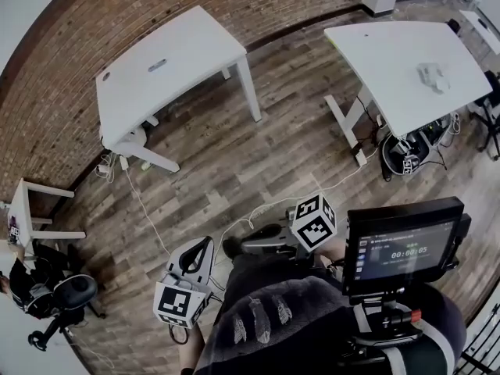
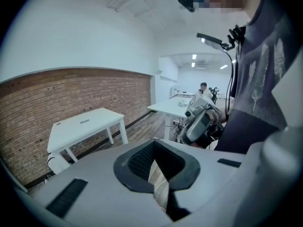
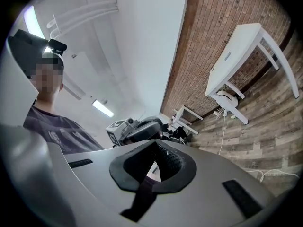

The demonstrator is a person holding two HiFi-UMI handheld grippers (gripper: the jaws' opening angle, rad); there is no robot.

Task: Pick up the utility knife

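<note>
No utility knife can be made out for certain. A small grey item (image 1: 157,66) lies on the left white table (image 1: 180,45), and a pale lump (image 1: 432,76) on the right white table (image 1: 391,53); both are too small to name. My left gripper (image 1: 205,244) is held close to the body over the wooden floor, shut and empty (image 2: 154,167). My right gripper (image 1: 232,248) points left beside it, also shut with nothing between its pads (image 3: 154,168). Each shows in the other's view: the right gripper (image 2: 201,122), the left gripper (image 3: 137,129).
A small monitor (image 1: 402,248) hangs at the person's chest. Cables (image 1: 148,217) trail across the floor by a brick wall (image 1: 62,61). A black chair (image 1: 66,295) and a small white table (image 1: 23,209) stand at the left. Another person (image 2: 203,91) is far off.
</note>
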